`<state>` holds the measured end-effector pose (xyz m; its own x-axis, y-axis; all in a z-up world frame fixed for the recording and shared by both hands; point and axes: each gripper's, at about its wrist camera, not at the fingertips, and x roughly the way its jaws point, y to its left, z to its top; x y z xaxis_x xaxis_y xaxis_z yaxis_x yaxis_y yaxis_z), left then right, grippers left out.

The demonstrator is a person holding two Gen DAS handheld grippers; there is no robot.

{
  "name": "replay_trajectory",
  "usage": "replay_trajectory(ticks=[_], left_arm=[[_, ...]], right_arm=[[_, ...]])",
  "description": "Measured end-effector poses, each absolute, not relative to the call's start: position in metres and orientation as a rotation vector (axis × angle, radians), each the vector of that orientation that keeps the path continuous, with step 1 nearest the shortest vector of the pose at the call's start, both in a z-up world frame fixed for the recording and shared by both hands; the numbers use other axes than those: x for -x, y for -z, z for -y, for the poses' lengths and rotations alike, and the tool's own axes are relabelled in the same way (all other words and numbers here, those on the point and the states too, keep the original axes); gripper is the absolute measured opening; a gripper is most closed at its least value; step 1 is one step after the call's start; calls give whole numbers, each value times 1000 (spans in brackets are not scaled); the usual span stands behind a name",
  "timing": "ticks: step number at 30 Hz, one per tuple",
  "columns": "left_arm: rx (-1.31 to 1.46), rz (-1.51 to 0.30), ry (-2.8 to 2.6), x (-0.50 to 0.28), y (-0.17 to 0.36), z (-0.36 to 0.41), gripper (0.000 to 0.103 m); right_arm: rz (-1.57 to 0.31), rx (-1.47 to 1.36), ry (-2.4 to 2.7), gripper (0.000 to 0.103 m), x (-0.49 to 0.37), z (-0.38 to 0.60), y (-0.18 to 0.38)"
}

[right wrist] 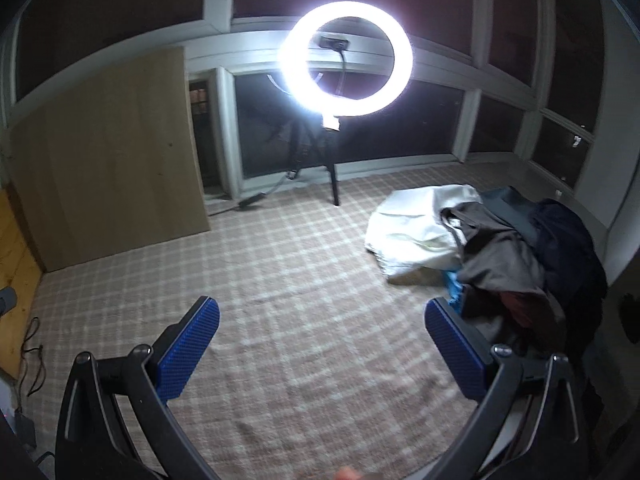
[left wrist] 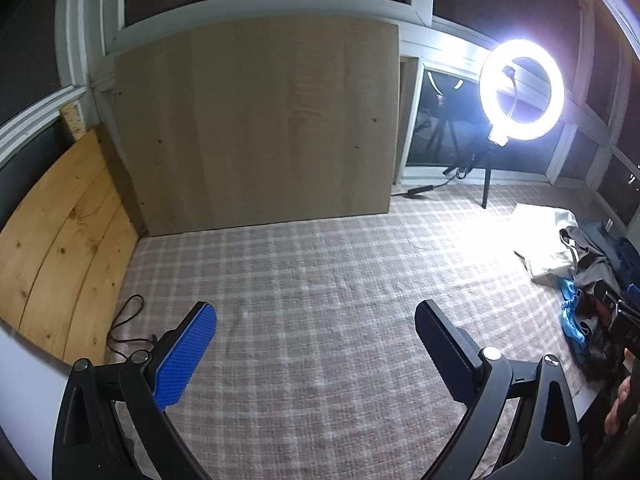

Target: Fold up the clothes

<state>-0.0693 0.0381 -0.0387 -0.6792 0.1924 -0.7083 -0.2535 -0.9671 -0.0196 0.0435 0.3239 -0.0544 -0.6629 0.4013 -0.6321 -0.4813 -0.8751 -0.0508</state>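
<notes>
A heap of clothes (right wrist: pixel 516 256) lies at the right of the plaid-covered surface (right wrist: pixel 304 304): a white garment (right wrist: pixel 416 232), grey (right wrist: pixel 496 256), dark navy (right wrist: pixel 568 240), red and blue (right wrist: pixel 454 286) pieces. In the left wrist view the same heap (left wrist: pixel 588 276) sits at the far right, with the white garment (left wrist: pixel 544 240) nearest the lamp. My left gripper (left wrist: pixel 316 316) hovers open over bare plaid, holding nothing. My right gripper (right wrist: pixel 322 312) is open too, its right finger close to the heap's near edge, nothing between the pads.
A lit ring light (right wrist: pixel 346 58) on a tripod stands at the back, glaring. A cardboard panel (left wrist: pixel 256 120) leans on the window wall; wooden boards (left wrist: pixel 60 248) are at the left. Black cables (left wrist: pixel 128 328) lie by the left edge. A hand (left wrist: pixel 620 400) shows at the right.
</notes>
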Motion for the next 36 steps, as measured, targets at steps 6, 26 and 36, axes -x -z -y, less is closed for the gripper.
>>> replay_trajectory(ticks=[6, 26, 36], left_arm=[[1125, -133, -2619, 72, 44, -50, 99], [1062, -211, -2513, 56, 48, -97, 89], [1066, -199, -2448, 56, 48, -128, 89]], right_arm=[[-159, 939, -2411, 103, -47, -330, 62], [-167, 877, -2318, 103, -72, -347, 54], [-178, 858, -2326, 103, -94, -382, 57]])
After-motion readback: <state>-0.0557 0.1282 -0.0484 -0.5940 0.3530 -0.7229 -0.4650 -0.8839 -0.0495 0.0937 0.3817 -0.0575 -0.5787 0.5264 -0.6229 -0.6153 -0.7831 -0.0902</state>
